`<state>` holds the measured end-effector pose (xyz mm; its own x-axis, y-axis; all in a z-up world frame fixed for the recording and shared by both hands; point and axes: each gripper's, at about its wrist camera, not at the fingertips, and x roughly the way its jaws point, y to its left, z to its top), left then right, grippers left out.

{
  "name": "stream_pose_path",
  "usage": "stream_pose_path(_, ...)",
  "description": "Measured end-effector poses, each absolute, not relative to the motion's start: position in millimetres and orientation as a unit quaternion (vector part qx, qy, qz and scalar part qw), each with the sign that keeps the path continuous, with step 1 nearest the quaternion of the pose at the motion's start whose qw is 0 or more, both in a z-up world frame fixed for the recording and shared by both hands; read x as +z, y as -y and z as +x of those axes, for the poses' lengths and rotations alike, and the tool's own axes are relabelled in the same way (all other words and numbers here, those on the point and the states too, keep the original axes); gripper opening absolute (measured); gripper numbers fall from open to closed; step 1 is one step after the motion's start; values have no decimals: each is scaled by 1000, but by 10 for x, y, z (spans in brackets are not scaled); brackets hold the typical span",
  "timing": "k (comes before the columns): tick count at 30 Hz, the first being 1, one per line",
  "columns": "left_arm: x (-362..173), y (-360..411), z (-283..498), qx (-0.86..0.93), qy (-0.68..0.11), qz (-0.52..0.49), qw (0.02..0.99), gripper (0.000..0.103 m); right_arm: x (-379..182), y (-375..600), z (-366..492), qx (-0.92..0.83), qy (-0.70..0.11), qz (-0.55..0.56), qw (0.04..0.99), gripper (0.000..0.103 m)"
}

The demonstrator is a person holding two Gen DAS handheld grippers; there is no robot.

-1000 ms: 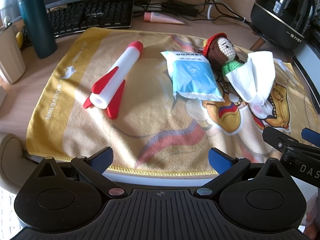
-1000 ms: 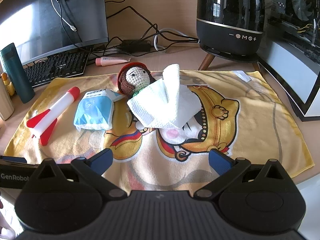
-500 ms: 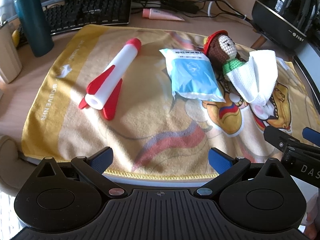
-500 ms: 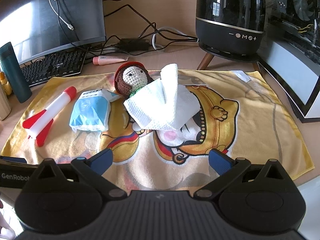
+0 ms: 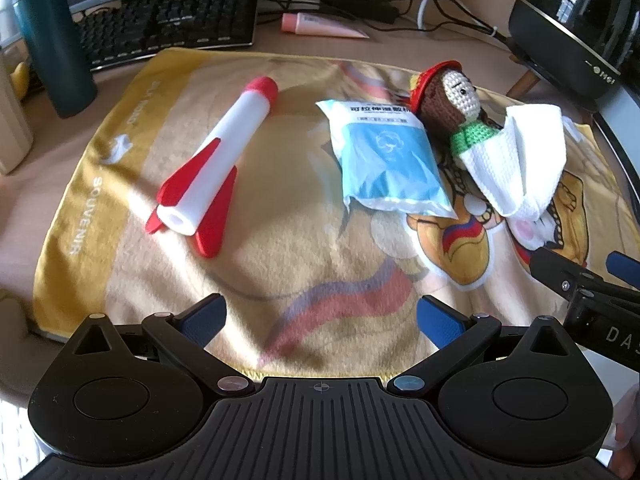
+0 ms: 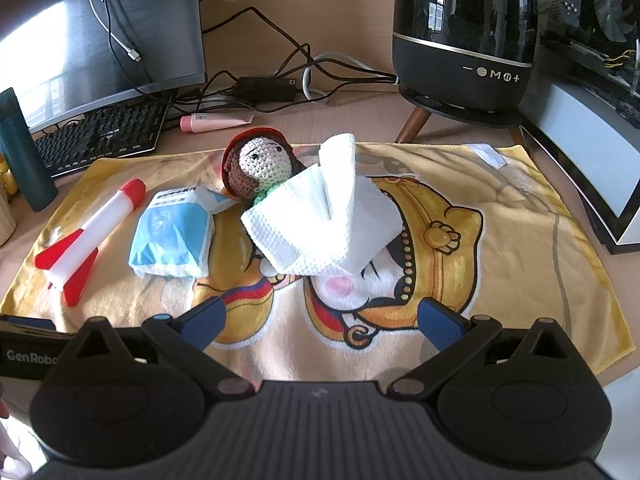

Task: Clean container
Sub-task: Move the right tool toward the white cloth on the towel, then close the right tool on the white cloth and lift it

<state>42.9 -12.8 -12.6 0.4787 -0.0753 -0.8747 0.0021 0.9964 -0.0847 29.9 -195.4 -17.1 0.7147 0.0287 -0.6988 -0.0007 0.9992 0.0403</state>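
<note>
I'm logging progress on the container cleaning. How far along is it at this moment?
Nothing looks done yet. The rocket-shaped container lies untouched on the yellow towel, and the white paper towel sits draped over the crochet doll. In hand: nothing; the left gripper and right gripper are both open and empty. Left: picking up the paper towel and container, then wiping.

A crocheted doll [image 6: 262, 164] with a red hat is seen lying on the yellow printed towel [image 6: 500, 240], touching a blue-and-white sealed packet [image 6: 174, 232]. Behind the towel, a black keyboard [image 6: 100, 136], a pink tube [image 6: 212, 122], a dark teal flask [image 6: 24, 156], a monitor [image 6: 100, 24] and tangled cables [image 6: 264, 80] are noted on the table [image 6: 360, 120]. A glossy black appliance [image 6: 464, 28] stands at back right.
</note>
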Motion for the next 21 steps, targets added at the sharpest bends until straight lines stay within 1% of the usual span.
stream_pose_path(6,-118,58,564,-29,-508,-40,860,103,-161,1954,399,8,-381,36,924,103)
stream_pose_path(8,-65,-12,598,-37,-495,-48,867,103,-147,2053,435,25,-393,100,914,102)
stream_pose_path(10,8,-124,631,-51,-474,-51,878,103,-185,2155,463,50,-409,157,897,96)
stream_pose_path(12,81,-233,664,-65,-452,-53,888,103,-226,2228,471,62,-419,209,882,85)
stream_pose_path(14,140,-300,678,-70,-428,-25,901,103,-188,2227,436,45,-405,201,891,84)
stream_pose_path(16,168,-370,667,-77,-407,8,910,103,-109,2193,391,20,-383,163,909,84)
stream_pose_path(17,173,-401,660,-87,-400,18,912,103,-47,2207,384,6,-367,138,920,89)
stream_pose_path(18,176,-432,653,-97,-393,27,914,103,16,2224,379,-8,-351,113,930,95)
stream_pose_path(20,132,-495,661,-126,-394,34,910,103,145,2274,417,-31,-315,70,946,97)
stream_pose_path(21,105,-519,682,-133,-405,30,904,103,181,2309,485,-30,-315,62,947,97)
